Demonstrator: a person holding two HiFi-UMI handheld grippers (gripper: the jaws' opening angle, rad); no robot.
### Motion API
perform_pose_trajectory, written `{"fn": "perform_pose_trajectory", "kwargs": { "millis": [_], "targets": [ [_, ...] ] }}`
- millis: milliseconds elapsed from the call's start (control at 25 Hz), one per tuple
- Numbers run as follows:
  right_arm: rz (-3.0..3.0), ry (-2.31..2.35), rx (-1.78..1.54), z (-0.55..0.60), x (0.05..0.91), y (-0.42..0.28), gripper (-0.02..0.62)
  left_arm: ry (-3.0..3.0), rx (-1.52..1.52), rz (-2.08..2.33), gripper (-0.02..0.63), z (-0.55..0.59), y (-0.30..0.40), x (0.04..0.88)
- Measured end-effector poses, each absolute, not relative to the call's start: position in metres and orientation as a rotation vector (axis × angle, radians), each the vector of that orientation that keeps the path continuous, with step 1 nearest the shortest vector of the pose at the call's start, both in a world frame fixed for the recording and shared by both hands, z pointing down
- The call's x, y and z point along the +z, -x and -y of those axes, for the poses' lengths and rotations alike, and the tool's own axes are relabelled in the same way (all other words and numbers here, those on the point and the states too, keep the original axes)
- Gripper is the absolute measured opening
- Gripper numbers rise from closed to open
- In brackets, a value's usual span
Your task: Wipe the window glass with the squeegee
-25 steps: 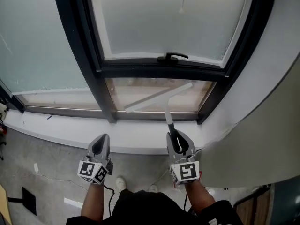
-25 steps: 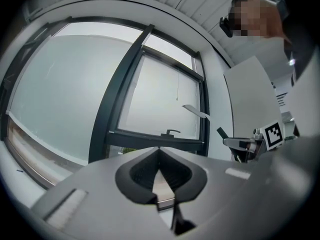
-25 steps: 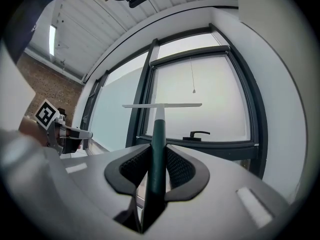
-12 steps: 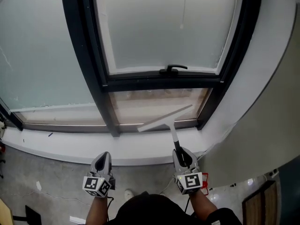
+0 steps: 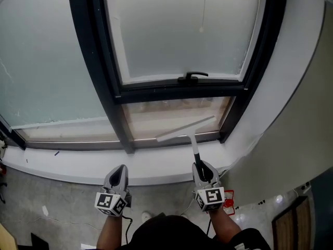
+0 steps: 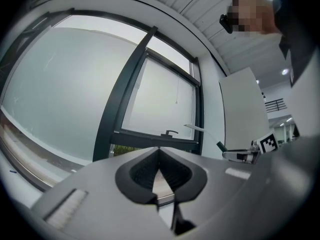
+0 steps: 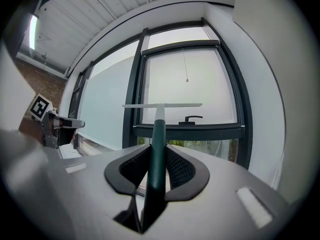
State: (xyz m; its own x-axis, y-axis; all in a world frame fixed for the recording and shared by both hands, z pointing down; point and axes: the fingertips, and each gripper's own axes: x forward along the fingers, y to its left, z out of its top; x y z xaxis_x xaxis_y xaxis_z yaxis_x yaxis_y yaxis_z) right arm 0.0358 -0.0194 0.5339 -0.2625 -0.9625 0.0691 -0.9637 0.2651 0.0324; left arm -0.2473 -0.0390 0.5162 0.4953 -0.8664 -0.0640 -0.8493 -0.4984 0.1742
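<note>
My right gripper [image 5: 204,172] is shut on the dark green handle of the squeegee [image 5: 186,130]. Its white blade lies across the bottom of the lower window pane [image 5: 166,117], just above the sill. In the right gripper view the squeegee [image 7: 161,106] stands straight out from the jaws, its blade level in front of the window glass [image 7: 185,86]. My left gripper [image 5: 119,175] hangs to the left at the same height, shut with nothing in it. In the left gripper view my left gripper [image 6: 159,151] has its tips meeting, and the squeegee's blade [image 6: 195,128] shows far right.
A black window handle [image 5: 191,77] sits on the dark frame bar above the lower pane. A white sill [image 5: 78,160] runs below the windows. A white wall [image 5: 296,98] closes in on the right. Grey floor lies beneath, with a red item [image 5: 229,202] by my right arm.
The squeegee blade has slid down the lower pane to just above the sill. Both grippers have dropped lower and drawn back towards me.
</note>
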Motion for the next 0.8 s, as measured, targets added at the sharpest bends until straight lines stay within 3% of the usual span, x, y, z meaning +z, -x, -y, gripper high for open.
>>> {"fn": "perform_pose_trajectory", "kwargs": {
  "millis": [800],
  "targets": [
    [2.446, -1.796, 0.020, 0.023, 0.540, -0.029, 0.095, -2.553, -0.211, 1.527, -0.002, 0.031, 0.254, 0.528]
  ]
}}
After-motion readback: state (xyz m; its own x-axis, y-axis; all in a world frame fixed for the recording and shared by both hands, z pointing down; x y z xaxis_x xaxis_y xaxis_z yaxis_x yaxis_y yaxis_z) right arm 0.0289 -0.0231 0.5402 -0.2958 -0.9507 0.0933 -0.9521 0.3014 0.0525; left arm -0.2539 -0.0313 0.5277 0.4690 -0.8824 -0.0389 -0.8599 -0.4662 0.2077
